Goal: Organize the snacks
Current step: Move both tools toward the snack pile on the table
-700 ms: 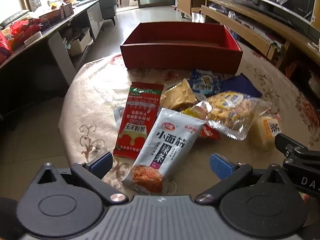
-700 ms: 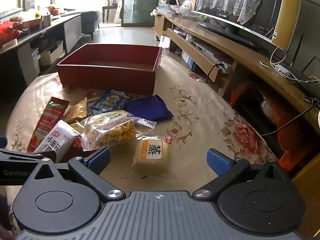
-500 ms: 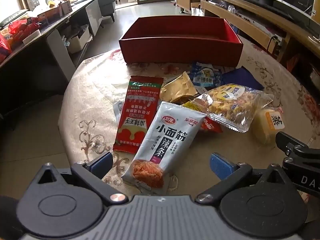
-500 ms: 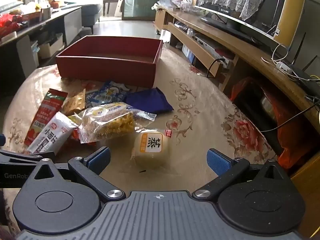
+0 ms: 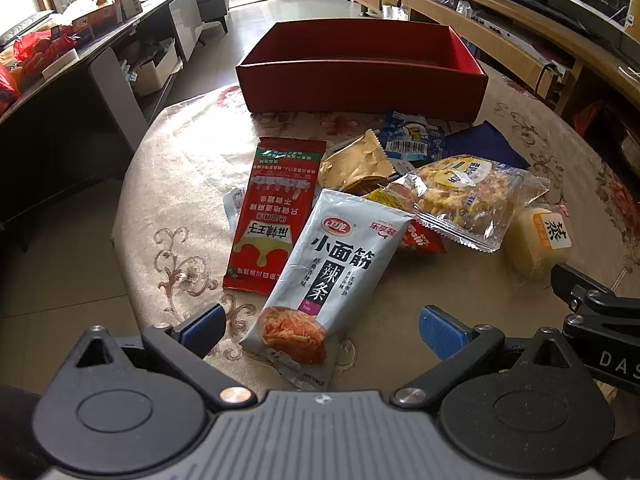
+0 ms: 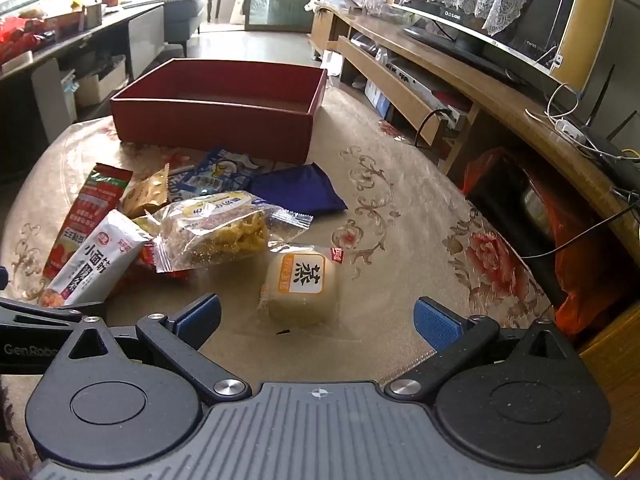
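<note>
With our left gripper (image 5: 322, 330) and right gripper (image 6: 316, 318) both wide open and empty, we see the soft, light steamed cake (image 6: 302, 288) low in the middle, best pinched gently by its sides.

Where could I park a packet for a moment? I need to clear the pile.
Bare cloth lies right of the steamed cake and blue pouch, and left of the red sachet. The red box looks empty. Between them it is crowded.
</note>
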A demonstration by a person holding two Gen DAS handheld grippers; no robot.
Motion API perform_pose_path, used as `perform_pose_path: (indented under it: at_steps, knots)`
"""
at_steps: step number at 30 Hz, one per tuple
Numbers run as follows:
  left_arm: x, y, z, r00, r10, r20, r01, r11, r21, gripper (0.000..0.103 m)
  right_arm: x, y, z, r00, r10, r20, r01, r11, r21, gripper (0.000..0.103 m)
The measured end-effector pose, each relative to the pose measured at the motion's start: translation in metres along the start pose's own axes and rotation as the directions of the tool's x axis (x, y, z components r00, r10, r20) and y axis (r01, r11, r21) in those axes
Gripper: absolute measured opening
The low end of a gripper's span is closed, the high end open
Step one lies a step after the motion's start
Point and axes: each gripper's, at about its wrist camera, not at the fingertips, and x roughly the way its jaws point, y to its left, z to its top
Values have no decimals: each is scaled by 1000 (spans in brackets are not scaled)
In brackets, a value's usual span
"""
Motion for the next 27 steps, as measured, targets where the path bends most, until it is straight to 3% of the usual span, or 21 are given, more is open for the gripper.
perform_pose_path:
  at_steps: [27]
  knots:
    - [7,-4,-4,998,13,-62,-11,999,30,98,7,5,-4,998,-10,-61,7,999,-36,103]
